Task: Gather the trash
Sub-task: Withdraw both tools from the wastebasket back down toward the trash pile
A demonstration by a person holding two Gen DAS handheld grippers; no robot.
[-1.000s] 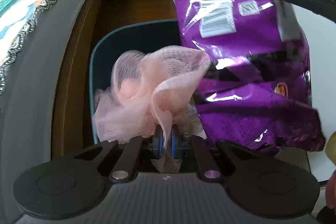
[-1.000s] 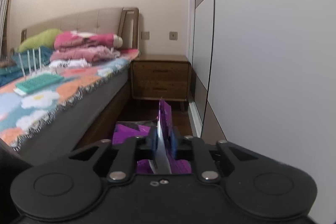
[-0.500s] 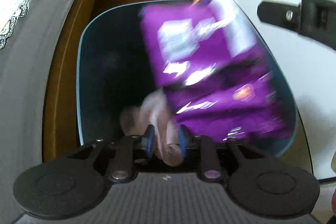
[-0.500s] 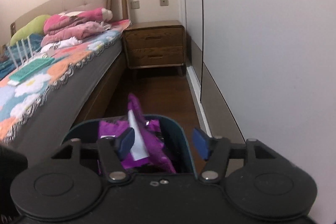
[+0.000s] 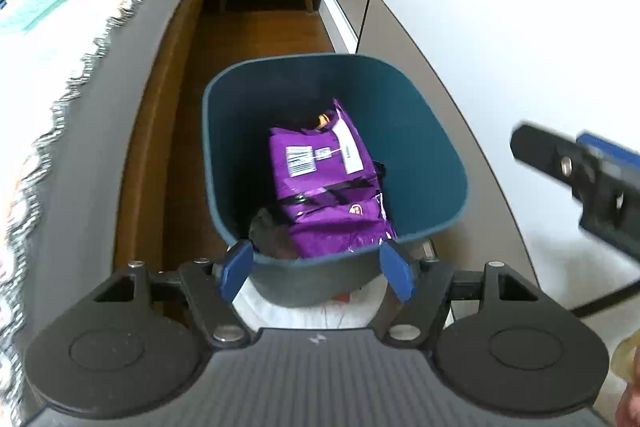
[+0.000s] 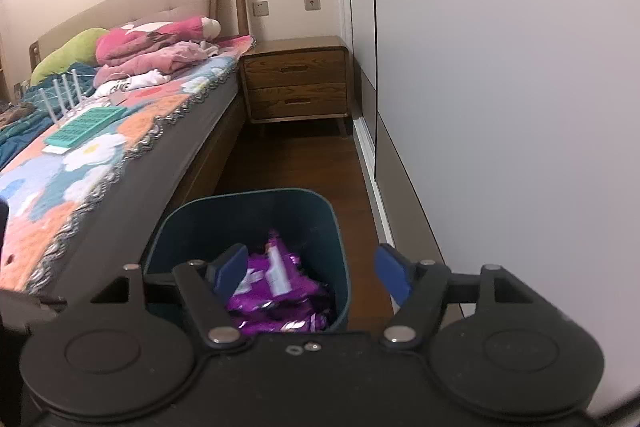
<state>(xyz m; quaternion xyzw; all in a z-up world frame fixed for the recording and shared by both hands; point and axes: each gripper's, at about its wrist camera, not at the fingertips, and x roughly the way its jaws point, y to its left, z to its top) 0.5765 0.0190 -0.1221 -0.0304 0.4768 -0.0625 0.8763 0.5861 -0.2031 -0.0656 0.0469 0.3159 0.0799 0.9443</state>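
A dark teal trash bin [image 5: 424, 131] stands on the wood floor between the bed and the wardrobe. A purple snack bag [image 5: 324, 183] lies inside it, over a darker bundle [image 5: 272, 231] at the bottom. My left gripper [image 5: 316, 271] is open and empty, above the bin's near rim. My right gripper [image 6: 312, 273] is open and empty, above the same bin [image 6: 320, 223], with the purple bag [image 6: 276, 287] below it. The right gripper also shows at the right edge of the left wrist view [image 5: 580, 171].
The bed [image 6: 120, 147] with a flowered cover, folded clothes and a green tray runs along the left. A wooden nightstand [image 6: 296, 83] stands at the far end. The white wardrobe [image 6: 500, 87] lines the right. Something white [image 5: 320, 311] lies under the bin's near side.
Both grippers have opened. The pink mesh bundle left the left gripper and the purple bag left the right; both dropped into the bin. Both grippers have drawn back above it.
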